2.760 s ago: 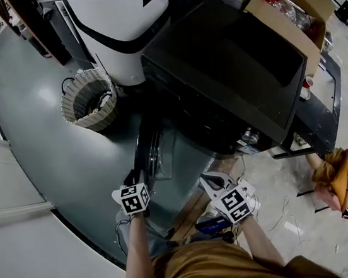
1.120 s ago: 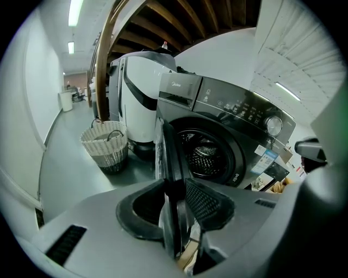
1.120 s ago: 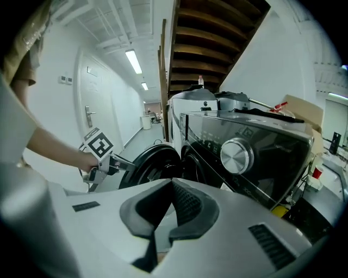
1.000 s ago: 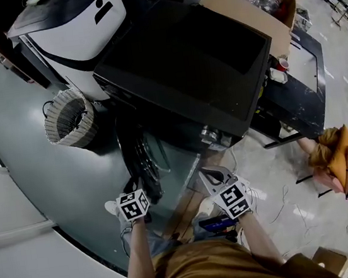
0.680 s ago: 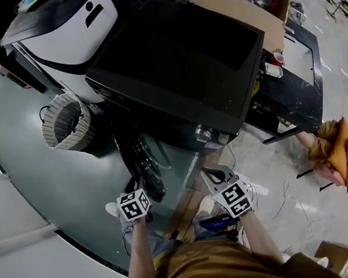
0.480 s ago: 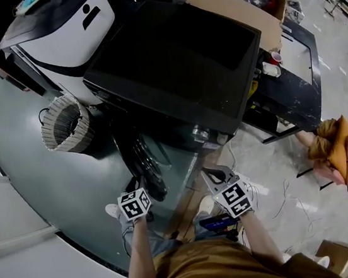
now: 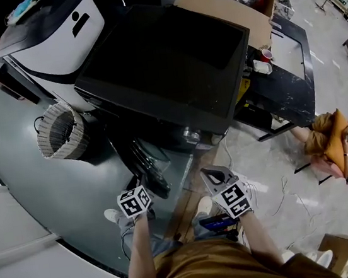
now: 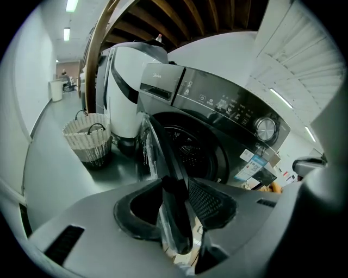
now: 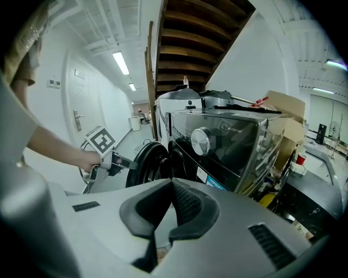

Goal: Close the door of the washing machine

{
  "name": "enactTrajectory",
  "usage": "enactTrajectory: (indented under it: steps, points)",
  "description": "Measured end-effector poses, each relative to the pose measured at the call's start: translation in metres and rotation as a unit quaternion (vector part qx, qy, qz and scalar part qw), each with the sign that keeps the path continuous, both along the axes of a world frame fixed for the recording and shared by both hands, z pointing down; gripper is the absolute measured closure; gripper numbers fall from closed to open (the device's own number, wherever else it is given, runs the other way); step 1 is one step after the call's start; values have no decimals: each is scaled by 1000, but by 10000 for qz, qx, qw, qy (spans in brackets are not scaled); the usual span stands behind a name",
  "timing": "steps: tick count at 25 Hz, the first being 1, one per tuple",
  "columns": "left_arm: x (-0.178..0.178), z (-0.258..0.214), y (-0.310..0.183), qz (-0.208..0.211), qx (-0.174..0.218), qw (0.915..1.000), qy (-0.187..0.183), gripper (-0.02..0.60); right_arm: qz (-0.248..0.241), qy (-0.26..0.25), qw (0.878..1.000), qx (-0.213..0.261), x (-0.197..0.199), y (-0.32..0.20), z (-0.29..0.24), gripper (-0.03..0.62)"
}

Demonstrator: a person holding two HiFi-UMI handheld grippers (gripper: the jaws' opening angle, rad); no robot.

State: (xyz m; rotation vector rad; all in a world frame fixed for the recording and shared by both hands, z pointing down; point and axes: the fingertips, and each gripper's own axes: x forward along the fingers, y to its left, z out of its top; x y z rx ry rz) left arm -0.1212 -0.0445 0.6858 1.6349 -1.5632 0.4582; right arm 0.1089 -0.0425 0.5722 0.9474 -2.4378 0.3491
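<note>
Grey-green floor runs under a timber stair, and the person stands on it before the machines; nearest are the two hand-held tools. The left gripper points down at the free edge of the door; its jaws have just been opening and now stand wide, with the door's dark rim and a fold of clear film between the pads, though they no longer seem to press on it. The right gripper hangs just beside, its pads drawn together on nothing, aimed at the machine's front.

The door stands well out from the washing machine, seen almost edge-on, hinged on the side towards the woven basket; the drum opening gapes behind it. So the step, as I judge it, is the swing home, not yet done. To do it well: let the rim slip free of the jaws, then lay one finger flat on the door's outer face near the free edge, far from the hinge; push along the door's arc towards the drum, not straight ahead, or the tip will skid off the glossy rim; keep the film from being trapped in the seal; finish with a firm press at the latch side, since a soft push may leave it ajar. The right gripper can stay clear, or add pressure at the end.

Beyond stand a white machine and a cardboard box.
</note>
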Motion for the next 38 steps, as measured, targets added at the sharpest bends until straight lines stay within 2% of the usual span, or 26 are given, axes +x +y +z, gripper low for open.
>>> enactTrajectory:
  steps: [10, 22, 28, 38]
  points:
    - [33, 0, -28, 251, 57, 9993, 257, 391, 189, 47, 9998, -18, 15, -2, 3, 580]
    - [72, -1, -65, 313, 109, 9976, 601, 382, 467, 69, 9989, -76, 40, -5, 1, 580]
    - [91, -4, -85, 606, 174, 9959, 642, 382, 595, 91, 9982, -82, 49, -8, 6, 580]
    - [109, -5, -116, 407, 282, 9949, 881, 382, 804, 131, 9965, -169, 69, -11, 11, 580]
